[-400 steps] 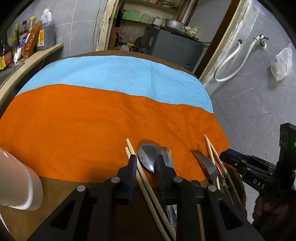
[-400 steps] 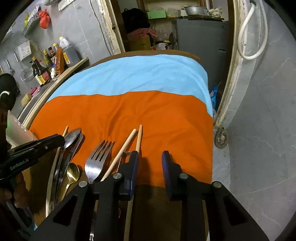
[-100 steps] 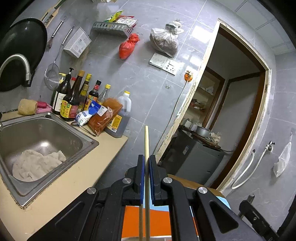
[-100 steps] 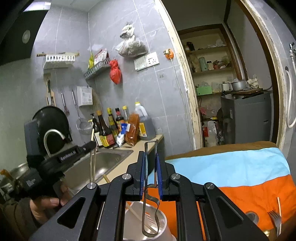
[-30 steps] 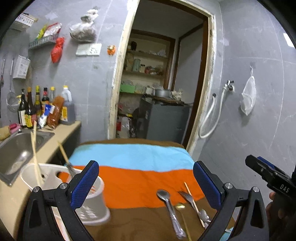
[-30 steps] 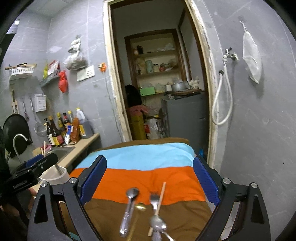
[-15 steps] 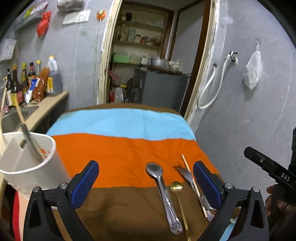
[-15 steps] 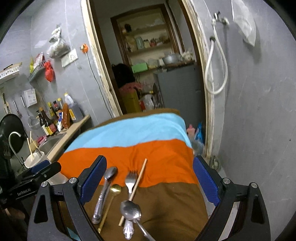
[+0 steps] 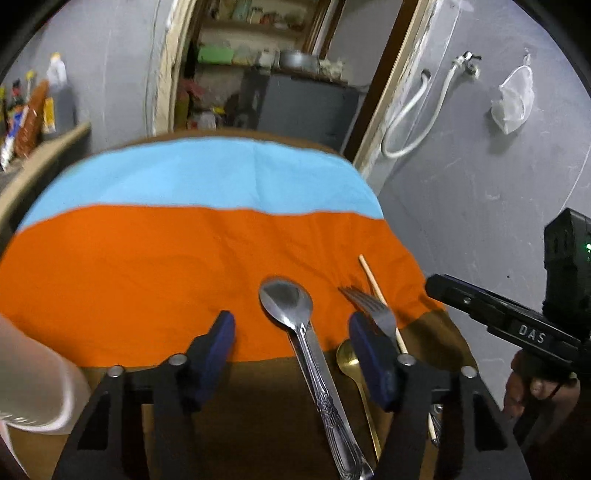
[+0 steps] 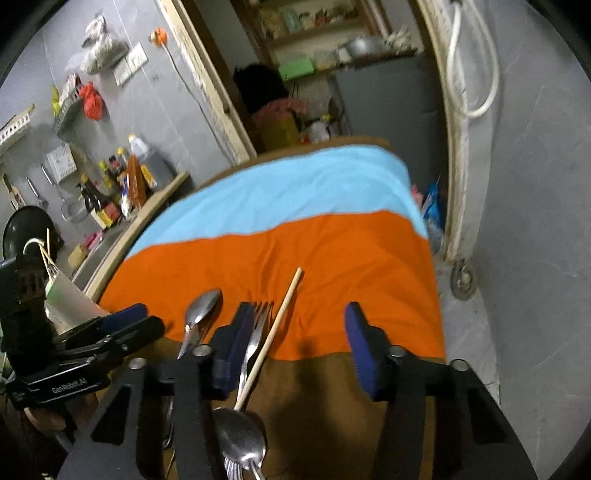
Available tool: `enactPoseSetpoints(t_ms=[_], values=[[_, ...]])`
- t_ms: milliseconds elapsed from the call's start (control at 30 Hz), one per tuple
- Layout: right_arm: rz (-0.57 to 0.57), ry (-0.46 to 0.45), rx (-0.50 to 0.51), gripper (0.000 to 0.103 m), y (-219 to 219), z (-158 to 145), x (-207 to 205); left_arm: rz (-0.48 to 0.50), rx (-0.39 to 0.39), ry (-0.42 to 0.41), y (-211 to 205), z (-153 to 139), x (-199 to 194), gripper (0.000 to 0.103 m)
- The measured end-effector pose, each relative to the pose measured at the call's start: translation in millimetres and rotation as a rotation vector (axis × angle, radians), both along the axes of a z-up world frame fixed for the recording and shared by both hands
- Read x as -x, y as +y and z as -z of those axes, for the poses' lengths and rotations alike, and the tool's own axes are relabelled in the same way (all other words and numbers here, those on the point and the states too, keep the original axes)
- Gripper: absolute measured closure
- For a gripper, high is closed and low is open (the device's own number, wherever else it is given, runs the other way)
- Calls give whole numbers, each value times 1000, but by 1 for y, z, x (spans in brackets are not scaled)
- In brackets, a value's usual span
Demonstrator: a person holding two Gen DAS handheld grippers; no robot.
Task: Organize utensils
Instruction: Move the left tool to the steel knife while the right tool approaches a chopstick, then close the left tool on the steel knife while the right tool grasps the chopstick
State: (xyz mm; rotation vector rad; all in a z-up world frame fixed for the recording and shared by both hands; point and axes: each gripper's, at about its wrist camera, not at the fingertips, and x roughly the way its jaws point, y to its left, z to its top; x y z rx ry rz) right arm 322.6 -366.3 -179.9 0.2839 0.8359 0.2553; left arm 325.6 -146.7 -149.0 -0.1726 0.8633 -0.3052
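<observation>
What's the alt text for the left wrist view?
The open left claw hovers over a large silver spoon, beside a gold spoon, fork and chopstick lying on an orange-and-blue cloth.

Grey tiled walls (image 9: pixel 480 177) enclose a small, dimly lit kitchen. A pale, worn wooden door frame (image 10: pixel 207 85) opens onto a back room with cluttered wooden shelves (image 10: pixel 314 22) and a dark grey metal cabinet (image 9: pixel 303 107) topped by a steel pot. A white flexible hose (image 9: pixel 413 122) loops from a wall tap, and a white mesh bag (image 9: pixel 515 99) hangs nearby. At the left runs a beige counter (image 10: pixel 147 214) lined with sauce bottles (image 10: pixel 107 188); a red plastic bag (image 10: pixel 92 105) hangs from a wire wall rack. The floor (image 10: pixel 469 332) is grey.
</observation>
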Motion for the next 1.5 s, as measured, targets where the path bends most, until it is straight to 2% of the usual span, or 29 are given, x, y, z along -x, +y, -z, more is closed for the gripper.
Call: enactPoseSetpoints(t_ms=[200,467,633,900,1000,1033,1100,1167,1333,1500], values=[[-43,44,-2,69,10,17,-20,-9,23,90,0,21,-12,62],[-91,94,-32,71,21,35,-38,-26,68,120,9,25,-14,85],[-114,105,-30,71,29,37,-43,-55,94,135,22,25,-11,86],[-84,161,-56,84,27,41,-58,-25,127,184,20,30,-26,86],[-65,190,-48,93,29,43,-65,-12,132,202,20,30,-32,87],[-57,200,-65,95,28,44,-66,-10,135,208,20,30,-34,87],[-42,214,-89,96,26,45,-67,-13,131,217,19,30,-35,98],[-30,209,-122,97,24,45,-63,-20,140,222,20,30,-33,99],[3,123,-226,99,17,26,-40,-20,141,166,21,15,-17,100],[34,21,-268,99,16,-5,-17,-23,114,48,22,-15,5,100]])
